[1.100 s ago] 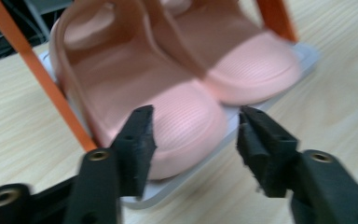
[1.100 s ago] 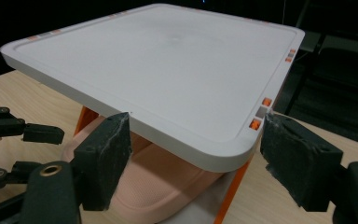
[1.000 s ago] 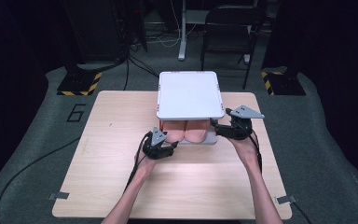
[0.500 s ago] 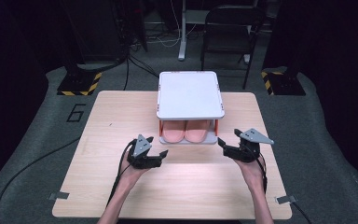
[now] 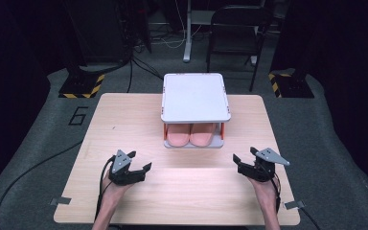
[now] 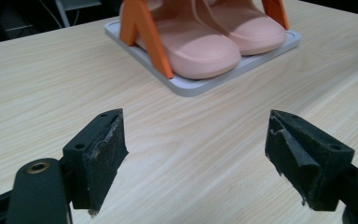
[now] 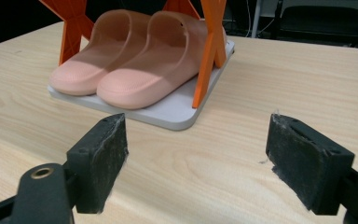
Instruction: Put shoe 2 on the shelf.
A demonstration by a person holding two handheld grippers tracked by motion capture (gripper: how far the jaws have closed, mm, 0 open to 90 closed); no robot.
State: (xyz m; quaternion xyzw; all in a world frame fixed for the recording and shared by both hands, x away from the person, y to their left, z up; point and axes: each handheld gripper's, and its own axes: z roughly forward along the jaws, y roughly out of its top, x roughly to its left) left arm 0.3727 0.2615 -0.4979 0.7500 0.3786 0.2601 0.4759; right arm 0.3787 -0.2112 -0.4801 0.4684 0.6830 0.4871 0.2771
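- High view: a two-tier rack (image 5: 195,96) with flat pale-grey plastic shelves and orange struts stands on the light wood-grain table (image 5: 124,120). One pair of smooth, rounded pink foam slippers (image 5: 191,135) lies on its lower shelf. The black left gripper (image 5: 140,170), topped by a grey three-cornered plate, hovers over the near left of the table with its jaws spread and nothing between them; its jaws have just been opening. The black right gripper (image 5: 239,163), with the same kind of plate, sits near the right edge, also spread and empty. The slippers lie ahead of and between the two grippers, well apart from both.
- Left gripper view: two blocky black fingers (image 6: 98,154) with worn, scuffed pads stand wide apart over bare wood. The rack's grey base tray (image 6: 191,86), two orange struts and two slipper toes (image 6: 200,51) lie ahead, slightly right of centre, clear of the pads.
- Right gripper view: two frayed black pads (image 7: 303,161) stand wide apart, holding nothing. Both slippers (image 7: 135,60) rest side by side on the grey tray (image 7: 177,114), ahead and to the left, apart from the jaws.
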